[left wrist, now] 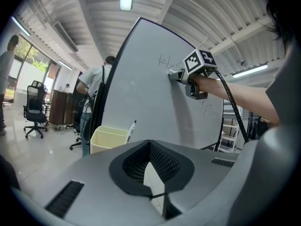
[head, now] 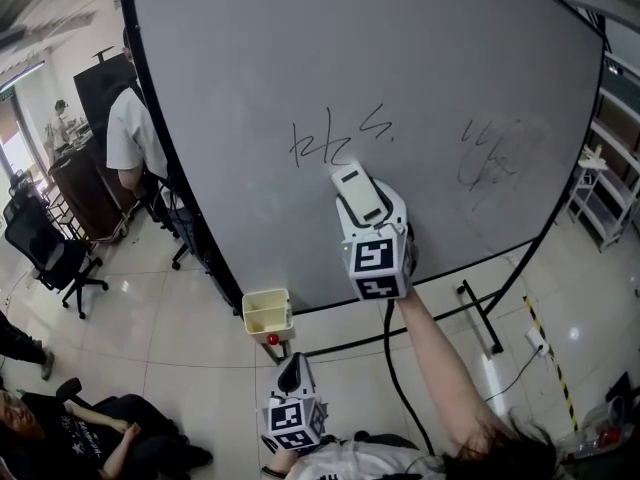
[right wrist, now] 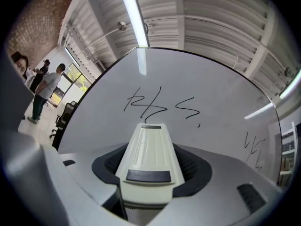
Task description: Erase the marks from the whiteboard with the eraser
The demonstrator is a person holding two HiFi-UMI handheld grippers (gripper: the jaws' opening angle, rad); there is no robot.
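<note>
The right gripper (right wrist: 149,175) is clamping a ribbed cream plastic eraser (right wrist: 149,147), its wedge nose meeting the smooth whiteboard (head: 250,78) just below the black marks (head: 322,144) (bare board is lying all around them). The left gripper (head: 291,372) is hanging below the board's black bottom edge, jaws together and empty.

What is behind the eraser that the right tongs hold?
The whiteboard is behind the eraser, with black marks just above its tip. The board area that the eraser and right tongs cover cannot be seen, so marks there cannot be judged.
</note>
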